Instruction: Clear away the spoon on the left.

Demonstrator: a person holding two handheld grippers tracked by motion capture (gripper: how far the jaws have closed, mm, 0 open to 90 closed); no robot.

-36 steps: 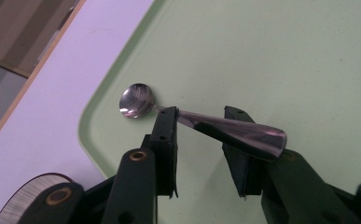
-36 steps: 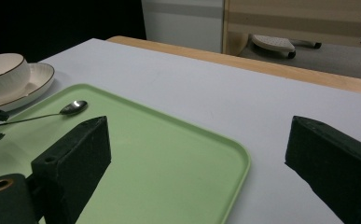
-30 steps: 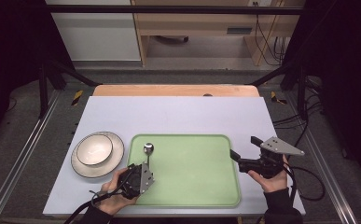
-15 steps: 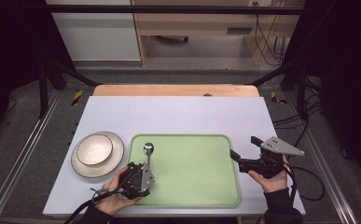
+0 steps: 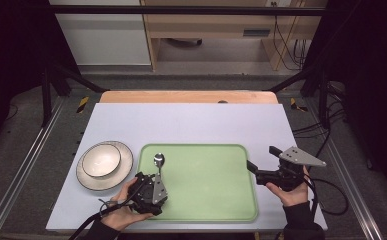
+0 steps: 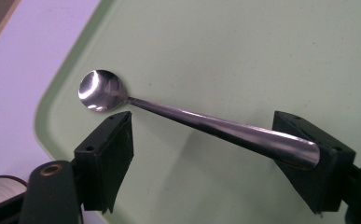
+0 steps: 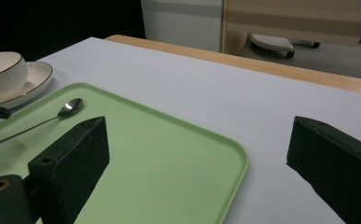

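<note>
My left gripper (image 6: 215, 154), jaws just spreading, releases the shiny steel spoon (image 6: 201, 123) onto the pale green plastic tray (image 5: 206, 185) at lower left; my right gripper (image 5: 259, 161) waits spread, empty.

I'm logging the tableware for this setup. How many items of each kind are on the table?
Spoon: 1
Tray: 1
Bowl: 1
Plate: 1
Total: 4

Even overhead light, dark surround – glare on spoon bowl (image 6: 99, 89), soft shadows, near fingers blurred
</note>
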